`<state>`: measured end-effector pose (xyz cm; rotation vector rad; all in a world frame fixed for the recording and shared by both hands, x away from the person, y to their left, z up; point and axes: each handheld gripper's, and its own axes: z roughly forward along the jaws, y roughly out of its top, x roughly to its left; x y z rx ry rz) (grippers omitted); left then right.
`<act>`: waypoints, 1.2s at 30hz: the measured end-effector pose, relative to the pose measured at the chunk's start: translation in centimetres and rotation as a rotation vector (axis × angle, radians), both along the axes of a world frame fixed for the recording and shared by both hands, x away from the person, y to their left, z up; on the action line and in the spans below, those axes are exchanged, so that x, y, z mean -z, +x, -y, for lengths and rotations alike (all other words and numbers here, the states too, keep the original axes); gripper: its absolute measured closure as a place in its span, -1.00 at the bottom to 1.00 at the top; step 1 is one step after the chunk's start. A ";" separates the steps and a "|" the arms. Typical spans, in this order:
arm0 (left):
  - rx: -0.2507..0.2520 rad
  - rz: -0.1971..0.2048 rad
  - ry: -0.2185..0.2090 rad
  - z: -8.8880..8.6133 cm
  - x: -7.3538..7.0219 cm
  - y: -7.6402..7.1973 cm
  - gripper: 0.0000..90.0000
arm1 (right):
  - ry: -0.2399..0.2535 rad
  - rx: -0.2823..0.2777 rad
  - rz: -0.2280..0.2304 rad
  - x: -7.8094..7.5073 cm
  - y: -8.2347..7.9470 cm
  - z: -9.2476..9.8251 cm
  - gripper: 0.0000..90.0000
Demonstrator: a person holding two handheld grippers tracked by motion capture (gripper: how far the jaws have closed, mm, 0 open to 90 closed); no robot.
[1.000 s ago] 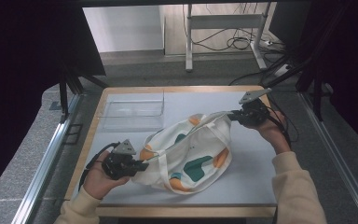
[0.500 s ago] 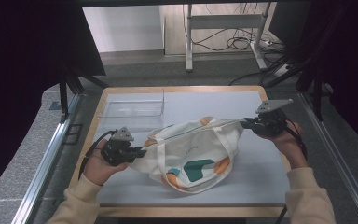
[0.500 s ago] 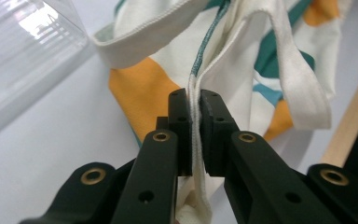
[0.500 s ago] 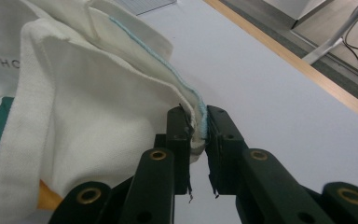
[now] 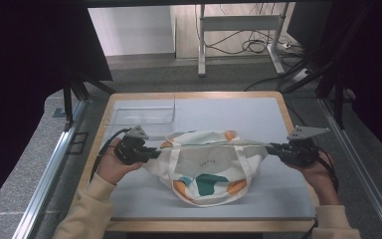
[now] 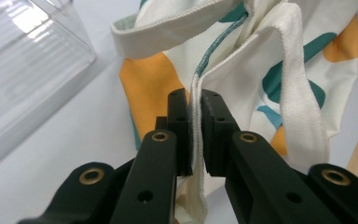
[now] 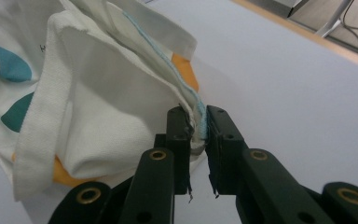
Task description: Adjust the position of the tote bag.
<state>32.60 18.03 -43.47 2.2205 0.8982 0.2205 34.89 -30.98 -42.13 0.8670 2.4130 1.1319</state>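
Bag of cream cloth with orange and teal patches hung at frame centre, stretched between both tongs, its bottom resting on the grey surface. Left tongs clamped the left rim seam; right tongs clamped the right rim. Clear tray sat upper left.

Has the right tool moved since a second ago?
Yes. The right tool, shut on the tote bag, has pulled outward toward the table's right edge and a bit nearer the person, drawing the bag's top edge taut.
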 end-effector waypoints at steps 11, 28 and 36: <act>0.004 -0.012 -0.015 0.0 0.7 -0.2 0.84 | 0.006 0.009 -0.031 0.8 0.3 0.1 0.76; 0.010 -0.017 -0.023 0.1 0.7 0.5 0.80 | 0.011 0.013 -0.059 1.4 0.2 0.3 0.75; 0.009 -0.020 -0.034 0.0 0.9 0.8 0.79 | 0.005 0.018 -0.056 1.4 0.1 0.2 0.74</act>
